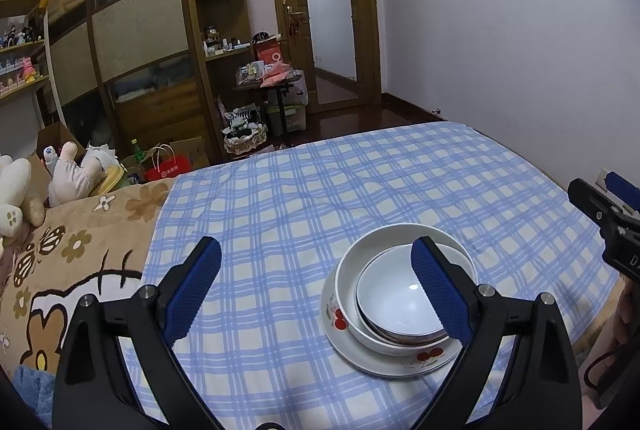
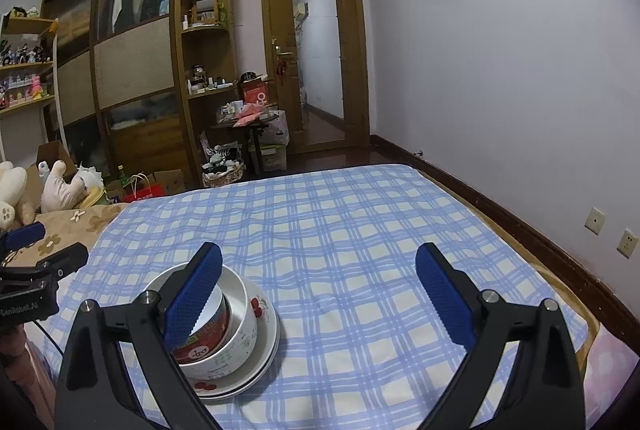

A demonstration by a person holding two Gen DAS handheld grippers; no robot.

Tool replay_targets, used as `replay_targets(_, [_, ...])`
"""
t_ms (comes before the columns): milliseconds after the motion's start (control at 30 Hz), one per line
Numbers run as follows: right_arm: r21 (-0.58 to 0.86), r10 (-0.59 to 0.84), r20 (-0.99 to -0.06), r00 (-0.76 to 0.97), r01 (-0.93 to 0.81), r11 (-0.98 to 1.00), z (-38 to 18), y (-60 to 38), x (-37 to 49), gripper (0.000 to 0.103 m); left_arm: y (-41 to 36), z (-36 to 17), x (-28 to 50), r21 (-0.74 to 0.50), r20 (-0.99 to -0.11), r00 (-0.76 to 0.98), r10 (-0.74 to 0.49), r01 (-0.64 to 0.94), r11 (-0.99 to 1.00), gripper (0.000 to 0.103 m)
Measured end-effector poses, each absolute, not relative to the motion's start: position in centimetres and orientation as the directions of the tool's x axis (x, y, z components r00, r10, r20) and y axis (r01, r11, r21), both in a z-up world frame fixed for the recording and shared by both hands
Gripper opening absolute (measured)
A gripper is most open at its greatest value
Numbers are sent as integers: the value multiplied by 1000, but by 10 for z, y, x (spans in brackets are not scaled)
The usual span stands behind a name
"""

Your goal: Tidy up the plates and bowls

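The checked cloth fills the lower frame. Our left gripper and right gripper are spread, holding nothing. Nested bowls sit on a plate.

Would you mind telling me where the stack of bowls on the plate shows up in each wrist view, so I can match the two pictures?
Left wrist view: the stack of bowls sits lower right of centre, partly behind the right-hand fingertip.
Right wrist view: the stack sits lower left, partly behind the left-hand fingertip.
Shared landmark: the wooden door with a frosted glass panel, at the far wall.
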State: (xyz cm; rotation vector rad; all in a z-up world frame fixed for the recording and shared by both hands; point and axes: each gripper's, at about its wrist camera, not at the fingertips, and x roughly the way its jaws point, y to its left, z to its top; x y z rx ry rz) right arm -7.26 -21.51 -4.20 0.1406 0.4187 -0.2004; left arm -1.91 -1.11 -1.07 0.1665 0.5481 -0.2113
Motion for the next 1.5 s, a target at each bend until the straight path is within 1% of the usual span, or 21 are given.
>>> replay_targets(533, [89, -176, -422, 889, 234, 968, -43, -215, -74, 102, -9, -9, -18, 115, -547, 824, -147, 248, 962, 95])
replay_targets(1133, [88, -142, -476, 868, 208, 974, -49, -210, -68, 102, -5, -15, -14, 112, -575, 807, -131, 236, 965, 95])
replay_targets(1500, [84, -140, -484, 864, 205, 975, -52, -211, -66, 102, -5, -15, -13, 111, -580, 805, -126, 232, 966, 95])
